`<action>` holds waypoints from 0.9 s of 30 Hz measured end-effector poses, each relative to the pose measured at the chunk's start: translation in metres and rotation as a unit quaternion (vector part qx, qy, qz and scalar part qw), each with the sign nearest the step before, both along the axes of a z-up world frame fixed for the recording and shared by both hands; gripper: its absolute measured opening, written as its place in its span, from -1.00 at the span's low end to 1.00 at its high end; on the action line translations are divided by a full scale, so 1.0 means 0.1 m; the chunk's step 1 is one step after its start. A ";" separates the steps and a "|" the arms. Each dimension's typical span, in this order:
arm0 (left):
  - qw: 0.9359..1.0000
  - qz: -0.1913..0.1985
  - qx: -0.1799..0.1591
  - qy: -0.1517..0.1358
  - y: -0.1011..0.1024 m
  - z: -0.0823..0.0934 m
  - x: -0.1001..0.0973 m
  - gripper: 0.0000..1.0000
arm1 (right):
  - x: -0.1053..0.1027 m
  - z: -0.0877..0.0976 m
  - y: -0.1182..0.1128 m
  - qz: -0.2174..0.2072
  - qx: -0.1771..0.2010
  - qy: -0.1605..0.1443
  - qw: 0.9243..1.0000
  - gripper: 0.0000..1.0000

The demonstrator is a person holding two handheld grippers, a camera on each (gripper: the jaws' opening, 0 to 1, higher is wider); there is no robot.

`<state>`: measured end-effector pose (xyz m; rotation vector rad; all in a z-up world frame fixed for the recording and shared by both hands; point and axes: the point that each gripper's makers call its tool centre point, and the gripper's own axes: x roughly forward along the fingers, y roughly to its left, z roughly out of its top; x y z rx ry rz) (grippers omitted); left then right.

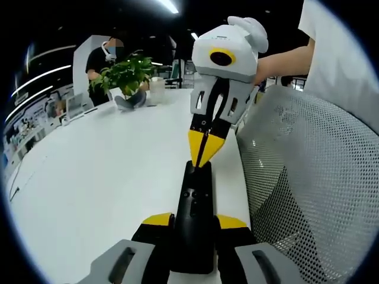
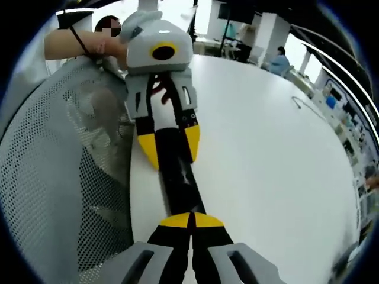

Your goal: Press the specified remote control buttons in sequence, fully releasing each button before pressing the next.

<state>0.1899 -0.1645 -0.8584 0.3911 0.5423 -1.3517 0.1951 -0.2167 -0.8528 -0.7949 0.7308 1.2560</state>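
Two grippers meet over one black remote control (image 1: pixel 194 225), which lies lengthwise near the white table's (image 1: pixel 106 177) edge, right beside a grey mesh chair back (image 1: pixel 308 177). In the left gripper view, the left gripper (image 1: pixel 194 223) clamps the remote's near end between its yellow-tipped jaws, while the right gripper (image 1: pixel 204 155) comes in from ahead, its jaws clenched together with the tips touching the remote's far end. The right gripper view shows the reverse: the right gripper (image 2: pixel 190 221) with tips pressed shut on the remote (image 2: pixel 177 171), and the left gripper (image 2: pixel 170 147) gripping its other end. A potted plant (image 1: pixel 125 74) stands far off in the left gripper view; the right gripper view shows broad bare tabletop (image 2: pixel 272 148) to the side.
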 end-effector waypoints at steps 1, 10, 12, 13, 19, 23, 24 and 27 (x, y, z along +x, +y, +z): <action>1.000 0.003 0.002 0.001 0.01 0.00 0.00 -0.45 | 0.00 0.00 0.00 0.001 0.002 -0.005 1.000 -1.00; 1.000 -0.012 0.011 -0.006 0.04 -0.01 -0.02 -0.49 | 0.01 0.01 -0.01 -0.047 0.023 0.007 0.999 -1.00; 1.000 -0.017 0.005 -0.005 0.02 -0.01 -0.02 -0.50 | 0.00 0.01 -0.02 -0.043 0.030 0.003 0.999 -1.00; 1.000 -0.016 0.002 0.000 0.03 -0.01 -0.03 -0.50 | 0.00 0.02 -0.02 -0.043 0.033 0.003 0.999 -1.00; 0.999 -0.031 0.005 -0.007 0.02 -0.01 -0.06 -0.51 | -0.06 0.04 -0.03 -0.027 0.050 0.023 0.998 -1.00; 0.999 -0.033 0.006 -0.008 0.01 -0.01 -0.07 -0.50 | -0.10 0.07 0.01 -0.012 0.050 0.019 0.998 -1.00; 0.999 -0.033 0.006 -0.008 0.01 -0.01 -0.07 -0.50 | -0.11 0.07 0.03 -0.007 0.049 0.019 0.999 -1.00; 0.999 -0.034 0.004 -0.008 0.02 -0.01 -0.07 -0.50 | -0.12 0.05 0.07 0.018 0.033 0.008 0.999 -1.00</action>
